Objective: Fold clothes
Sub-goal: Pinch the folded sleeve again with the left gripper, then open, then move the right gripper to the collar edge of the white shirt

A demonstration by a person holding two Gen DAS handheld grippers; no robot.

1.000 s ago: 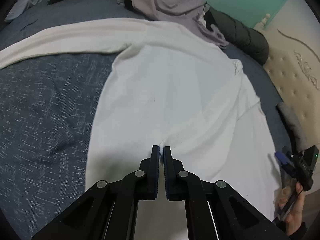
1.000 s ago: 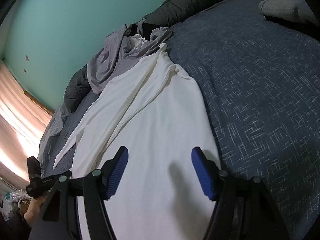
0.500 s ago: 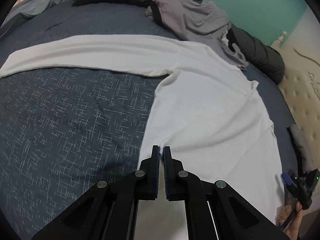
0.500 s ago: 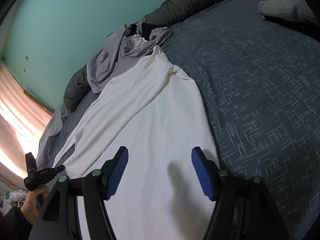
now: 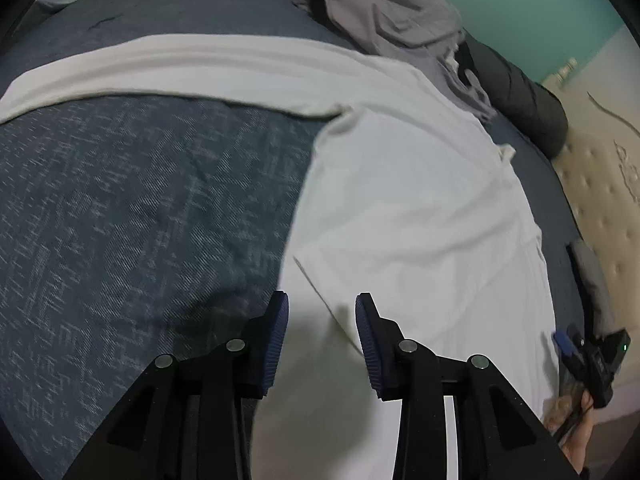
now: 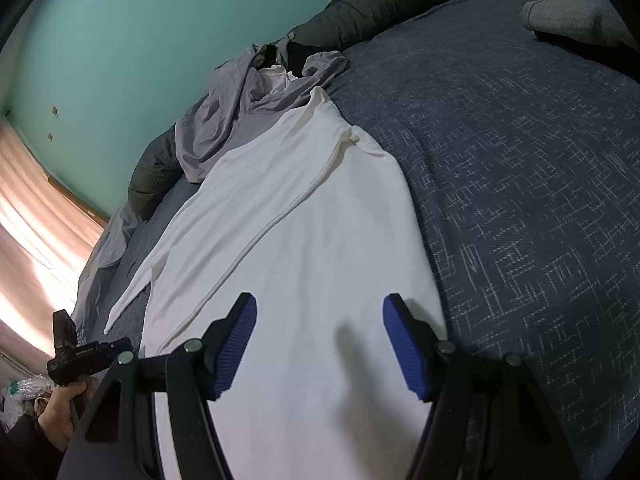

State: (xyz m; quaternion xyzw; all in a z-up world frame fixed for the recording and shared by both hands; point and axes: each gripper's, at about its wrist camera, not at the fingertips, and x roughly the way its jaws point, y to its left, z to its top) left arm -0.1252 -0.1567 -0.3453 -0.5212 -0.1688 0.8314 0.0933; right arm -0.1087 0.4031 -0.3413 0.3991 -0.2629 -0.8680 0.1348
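Note:
A white long-sleeved shirt [image 5: 408, 184] lies spread flat on the dark blue bedspread [image 5: 140, 208]. One long sleeve [image 5: 168, 64] stretches out to the left. My left gripper [image 5: 321, 312] is open and empty just above the shirt's hem near its left edge. In the right wrist view the same shirt [image 6: 320, 208] runs away from me. My right gripper [image 6: 318, 316] is open and empty above the shirt's near end, jaws wide apart.
A heap of grey clothes [image 5: 392, 12] and a dark rolled duvet [image 5: 524, 100] lie at the far side of the bed by the teal wall. A cream padded headboard [image 5: 604, 184] stands on the right. A grey pillow [image 6: 576, 16] lies far right.
My left gripper has opened and let go of the shirt's hem, which now lies flat. The shirt was drawn out straighter. The right gripper stayed open and still.

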